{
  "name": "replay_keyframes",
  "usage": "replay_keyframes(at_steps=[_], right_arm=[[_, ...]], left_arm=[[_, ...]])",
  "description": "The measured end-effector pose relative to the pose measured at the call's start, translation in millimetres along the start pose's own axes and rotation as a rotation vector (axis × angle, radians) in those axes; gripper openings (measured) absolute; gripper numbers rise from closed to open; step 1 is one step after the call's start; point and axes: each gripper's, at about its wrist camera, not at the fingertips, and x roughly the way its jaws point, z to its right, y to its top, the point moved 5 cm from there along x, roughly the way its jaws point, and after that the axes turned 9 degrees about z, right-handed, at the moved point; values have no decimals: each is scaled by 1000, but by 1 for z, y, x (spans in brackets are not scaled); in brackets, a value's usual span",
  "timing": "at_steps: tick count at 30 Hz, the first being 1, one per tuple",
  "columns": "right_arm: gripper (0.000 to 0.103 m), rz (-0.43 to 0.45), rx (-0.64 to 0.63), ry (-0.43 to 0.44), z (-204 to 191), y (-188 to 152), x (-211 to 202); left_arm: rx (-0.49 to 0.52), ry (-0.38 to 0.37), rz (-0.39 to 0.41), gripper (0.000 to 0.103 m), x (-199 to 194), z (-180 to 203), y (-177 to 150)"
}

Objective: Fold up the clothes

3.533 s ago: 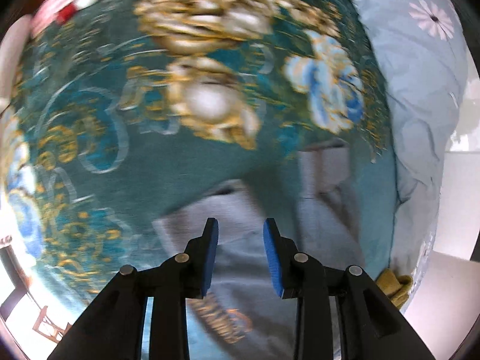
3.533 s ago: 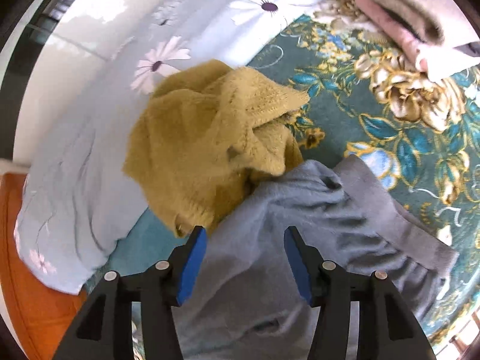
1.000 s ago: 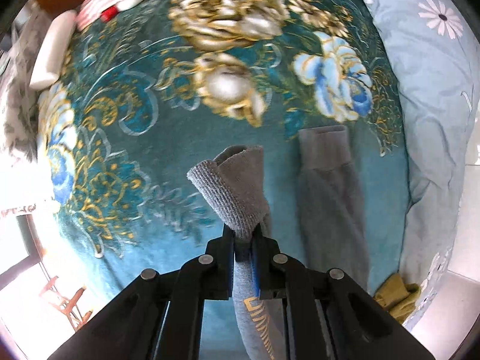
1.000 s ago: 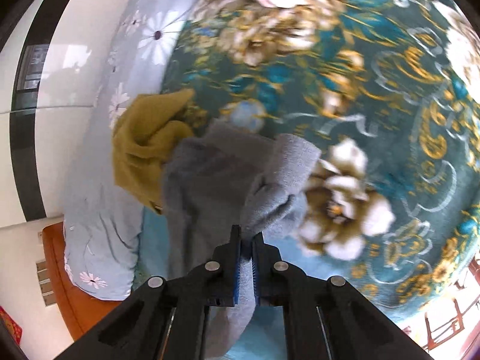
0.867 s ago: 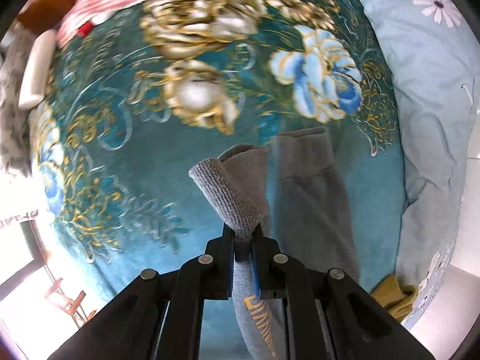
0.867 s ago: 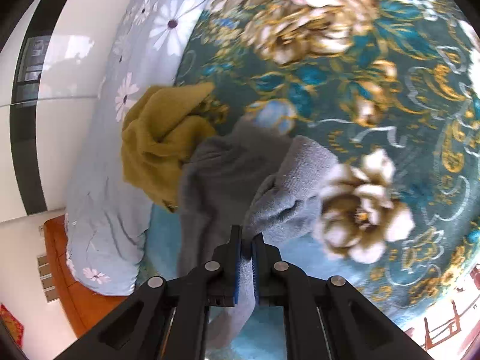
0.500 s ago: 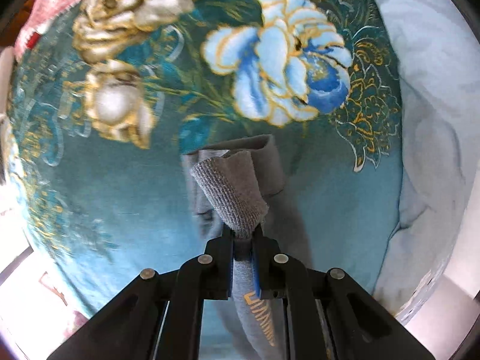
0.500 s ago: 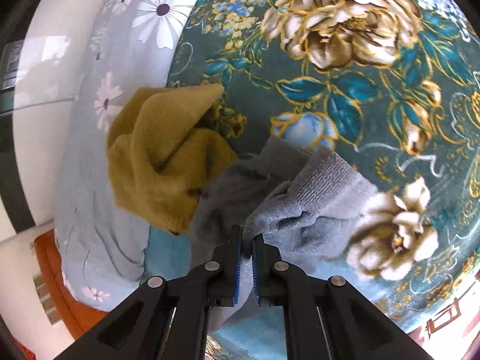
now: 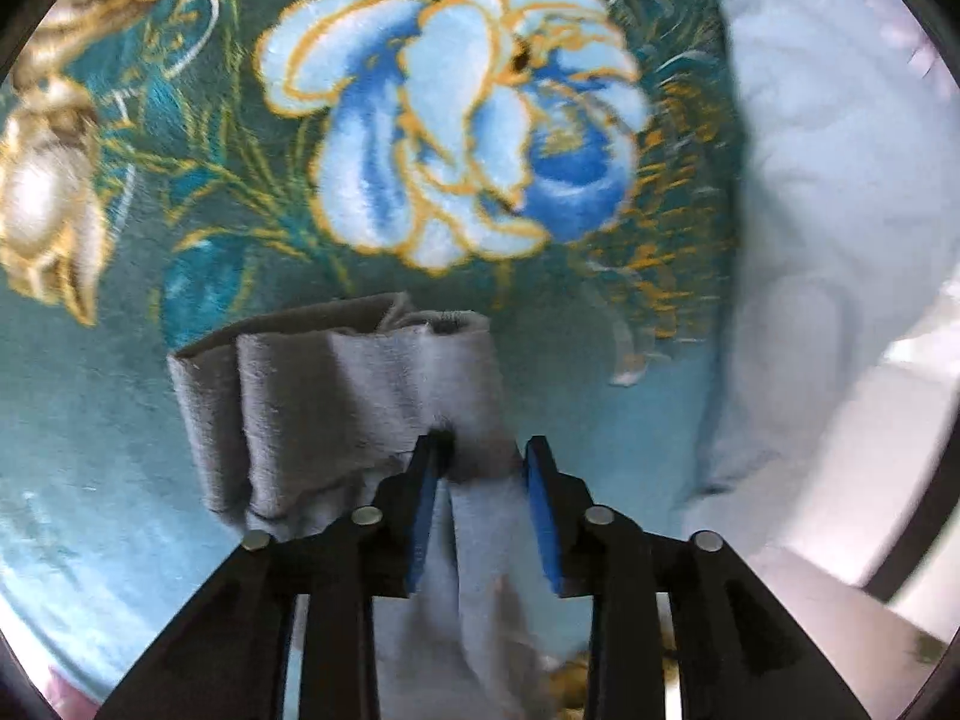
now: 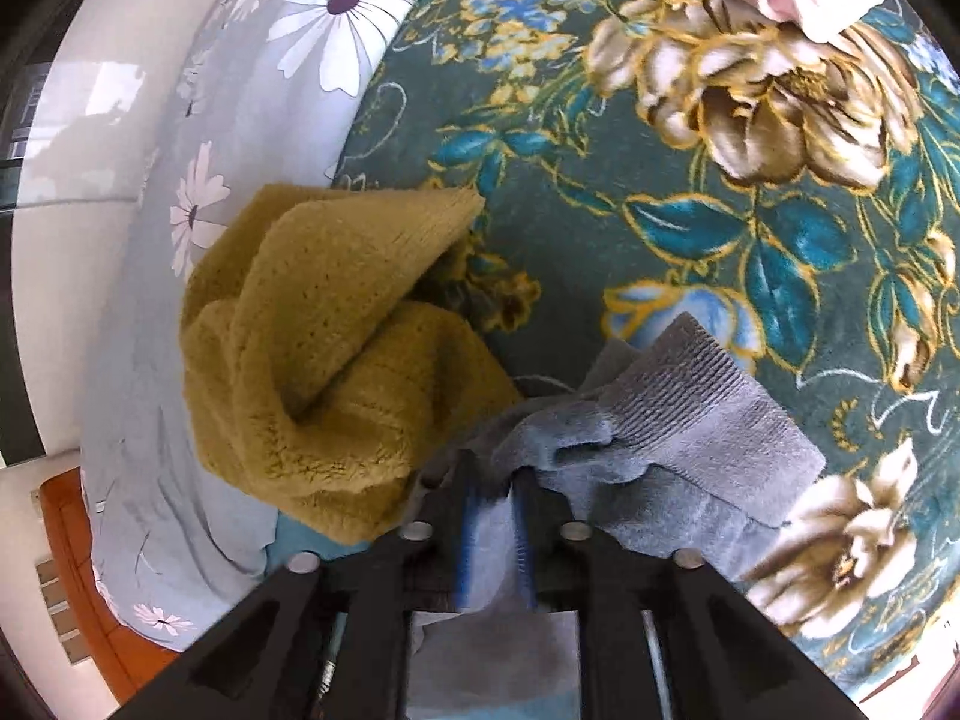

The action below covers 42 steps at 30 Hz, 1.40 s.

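i have both tools low over the grey trousers, which lie on the teal flowered blanket of the bed, and the trousers are my landmark for everything here.

the left tool is opening: its 2 blue pads stand spread either side of a ridge of the grey cloth, and i see no pad pressing on it, so i judge the cuff end as let go. from that tool the folded cuff lies straight ahead and a little left, with the leg running back toward me under the tool, so its long axis follows the tool's own line.

the right tool is opening too, though less widely; grey fabric sits between its pads and looks loose rather than pinched. the ribbed cuff fans out ahead and to the right of it.

the mustard knit garment sits bunched just left of the trousers, touching their edge, with the pale daisy-print bedding beyond it.

my judgement: the next move turns on the doubled legs lying lengthwise away from both tools, with each tool already over its own end of the stack.

no brand, label or writing is readable in these views.
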Motion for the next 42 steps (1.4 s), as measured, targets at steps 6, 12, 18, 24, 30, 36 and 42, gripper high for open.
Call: replay_keyframes(at_steps=[6,12,18,24,30,36,42], right_arm=[[59,82,10,86,-1,-10,-32],[59,44,3,86,23,-41,-46],[59,-10,12,75,45,-66,-46],[59,-17,11,71,48,-72,-50],[59,-34,9,60,47,-79,-46],[59,-66,-3,64,36,-90,-36],[59,-92,-53,66,28,-98,-32]], left_arm=[[106,-51,58,32,-49,-22,-3],[140,19,36,32,-36,-47,-19],[196,130,48,32,-11,-40,-19],[118,97,56,32,-15,-55,-19],[85,43,51,31,-13,-57,-16],[172,-15,89,8,-17,-38,-25],[200,3,142,8,-30,-60,-18]])
